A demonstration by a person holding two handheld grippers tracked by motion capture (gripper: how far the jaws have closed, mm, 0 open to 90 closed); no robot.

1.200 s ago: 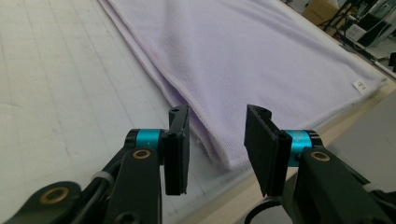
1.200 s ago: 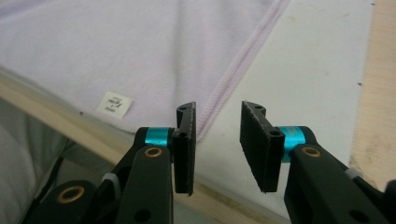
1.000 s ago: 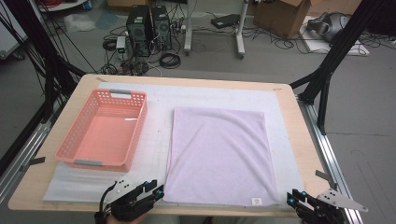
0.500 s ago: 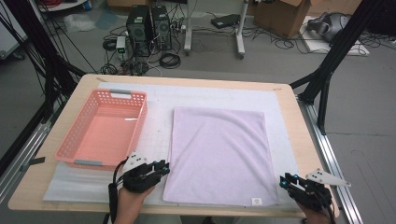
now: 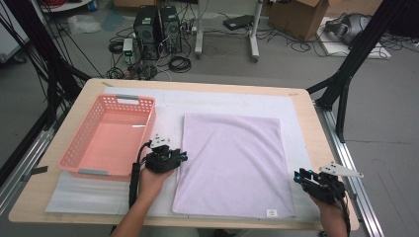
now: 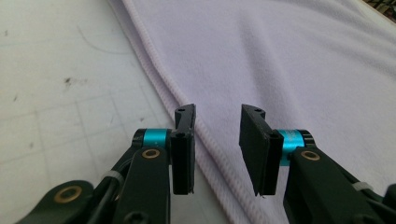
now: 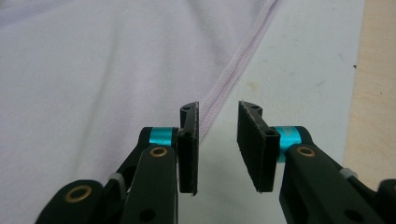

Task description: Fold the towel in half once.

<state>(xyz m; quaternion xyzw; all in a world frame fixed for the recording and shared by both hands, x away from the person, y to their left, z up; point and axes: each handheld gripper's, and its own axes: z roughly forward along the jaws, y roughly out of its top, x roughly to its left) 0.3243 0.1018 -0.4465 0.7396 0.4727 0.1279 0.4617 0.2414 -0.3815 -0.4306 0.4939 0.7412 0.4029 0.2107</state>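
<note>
A lavender towel (image 5: 232, 158) lies flat on the white mat. My left gripper (image 5: 184, 157) sits at the towel's left edge, about halfway along it. In the left gripper view its jaws have just been opening, and the left gripper (image 6: 217, 116) stands open over the towel's hem (image 6: 205, 135), which runs between the pads without being pinched. My right gripper (image 5: 298, 176) is open at the towel's right edge, near the front corner. In the right gripper view the right gripper (image 7: 218, 114) has the towel's hem (image 7: 233, 70) just beside its left jaw and bare mat in the gap.
A pink plastic basket (image 5: 94, 148) stands to the left of my left hand, close behind it. The white mat (image 5: 227, 101) covers most of the wooden table (image 5: 309, 123). Black frame legs and cables stand on the floor beyond.
Both hands have moved forward from the table's front edge. The left gripper has gone up and right to the towel's left hem. The right gripper has come in toward the towel's right hem.
</note>
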